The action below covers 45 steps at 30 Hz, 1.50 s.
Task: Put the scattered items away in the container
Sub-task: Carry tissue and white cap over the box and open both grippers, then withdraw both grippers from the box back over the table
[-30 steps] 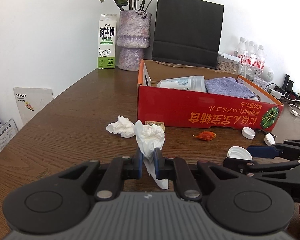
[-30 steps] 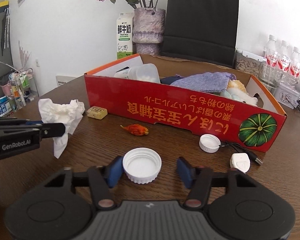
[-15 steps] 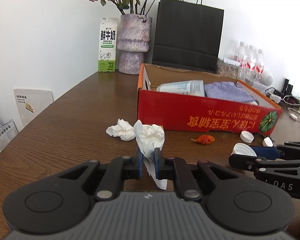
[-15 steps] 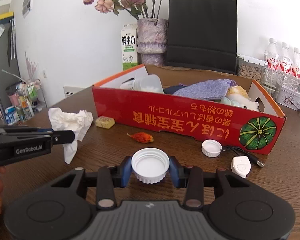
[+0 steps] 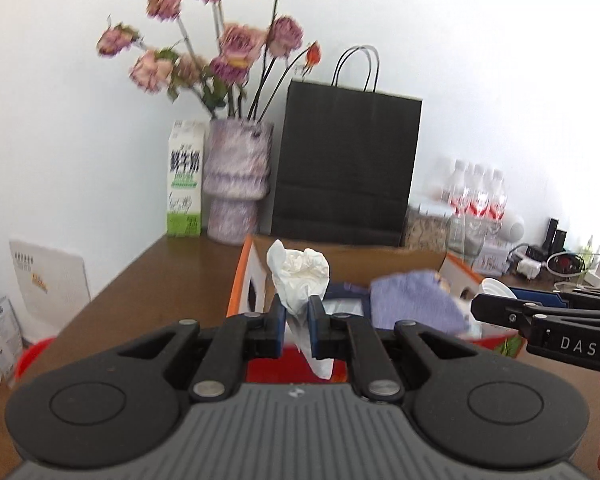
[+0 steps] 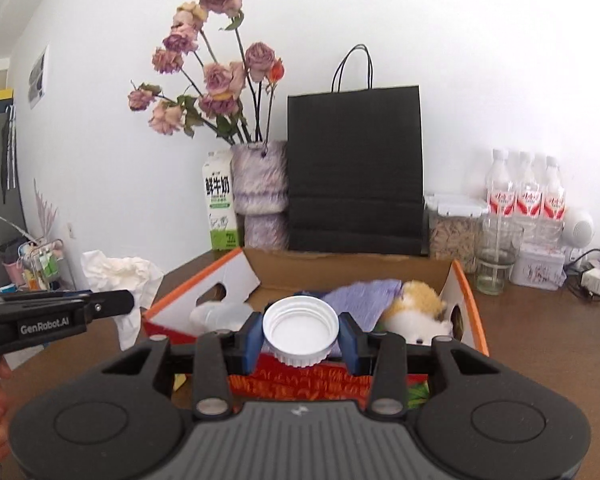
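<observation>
now the left claw (image 5: 297, 320) grasps a crumpled white tissue (image 5: 302, 276), the right claw (image 6: 300, 336) a white plastic cap (image 6: 300, 327), both above the red cardboard box (image 6: 466, 300)

The right gripper (image 5: 496, 300) carries the white letters "DAS" on its black side, and the left gripper (image 6: 128, 302) reads "GenRobot.AI". The milk carton (image 6: 219, 200) bears three large Chinese characters — 鲜牛奶 — while the print on the red box (image 6: 300, 380) is too blurred to read.

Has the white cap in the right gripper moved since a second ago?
Yes. The white cap, clamped in the right gripper, has risen off the table to the red box's rim.
</observation>
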Available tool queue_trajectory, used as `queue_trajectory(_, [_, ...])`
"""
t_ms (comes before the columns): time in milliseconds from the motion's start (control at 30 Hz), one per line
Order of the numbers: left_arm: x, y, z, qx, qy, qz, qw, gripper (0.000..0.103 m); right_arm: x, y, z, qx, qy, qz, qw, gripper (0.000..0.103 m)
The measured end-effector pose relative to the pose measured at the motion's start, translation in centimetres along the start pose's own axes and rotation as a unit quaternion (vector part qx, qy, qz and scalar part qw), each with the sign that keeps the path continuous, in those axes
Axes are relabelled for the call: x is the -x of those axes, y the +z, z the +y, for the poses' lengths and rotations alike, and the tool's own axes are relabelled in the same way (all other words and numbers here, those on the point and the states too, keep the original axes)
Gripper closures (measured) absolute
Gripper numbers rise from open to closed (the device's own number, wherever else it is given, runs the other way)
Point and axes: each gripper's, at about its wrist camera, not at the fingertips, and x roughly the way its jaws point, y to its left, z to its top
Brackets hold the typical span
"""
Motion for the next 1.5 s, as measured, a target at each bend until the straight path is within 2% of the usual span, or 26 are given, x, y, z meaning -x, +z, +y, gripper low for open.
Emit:
queue_trajectory(167, [-2.8,3.2,-2.1,-0.012,-0.007,-0.018,0.9998,0.091,-2.3,2.8,-0.5,-0.003,0.003,-0.028,1.000,0.064])
queue_trajectory(367, [-7.0,5.1,-2.8,-0.012,-0.012,-0.031,0.9994,0.091,-7.1,4.7,-0.5,-0.011,0.000,-0.033,0.999,0.064])
queue_trajectory(600, [-12.3,4.1,-1.1,-0.011,0.003,0.004,0.9999,0.091,-13.0,4.3,0.0,-0.011,0.010,-0.009,1.000,0.064])
queue_trajectory(767, [-15.0,3.0,0.0,-0.018,0.017,0.032,0.9992,0.091,-14.9,3.0,0.3,0.010,0.001,0.016,1.000,0.064])
queue_trajectory(933, [-16.0,2.2,0.3,-0.018,0.020,0.058,0.9980,0.091,-15.7,1.9,0.5,0.023,-0.003,0.037,0.999,0.064])
queue_trajectory(1100, [-15.5,2.2,-0.1,-0.027,0.022,0.052,0.9980,0.089,-15.3,1.8,0.6,0.030,-0.009,0.034,0.999,0.064])
queue_trajectory(1133, [-15.4,2.2,-0.2,-0.027,0.027,0.050,0.9980,0.086,-15.3,1.9,0.6,0.033,-0.011,0.034,0.999,0.064])
queue_trajectory(1167, [-15.2,2.2,-0.2,-0.026,0.034,0.047,0.9980,0.078,-15.2,1.9,0.6,0.035,-0.016,0.033,0.999,0.059])
queue_trajectory(1233, [-14.9,2.5,0.0,-0.022,0.058,0.038,0.9973,0.060,-15.0,2.0,0.3,0.030,-0.043,0.025,0.998,0.043])
queue_trajectory(1267, [-14.7,2.7,0.3,-0.018,0.072,0.034,0.9966,0.040,-14.9,2.1,-0.1,0.021,-0.054,0.021,0.998,0.029])
queue_trajectory(1300, [-14.5,3.0,0.6,-0.012,0.091,0.031,0.9953,0.015,-14.8,2.3,-0.6,0.010,-0.061,0.018,0.998,0.015])
queue_trajectory(1333, [-14.3,3.1,1.0,-0.005,0.108,0.024,0.9939,0.004,-14.6,2.4,-1.3,-0.003,-0.060,0.015,0.998,0.010])
queue_trajectory(1367, [-14.0,3.3,1.3,0.003,0.116,0.011,0.9932,0.000,-14.4,2.6,-1.8,-0.013,-0.054,0.016,0.998,0.000])
queue_trajectory(1500, [-13.4,3.7,1.7,0.015,0.094,-0.002,0.9955,0.000,-13.9,3.0,-2.2,-0.017,-0.043,0.012,0.999,0.000])
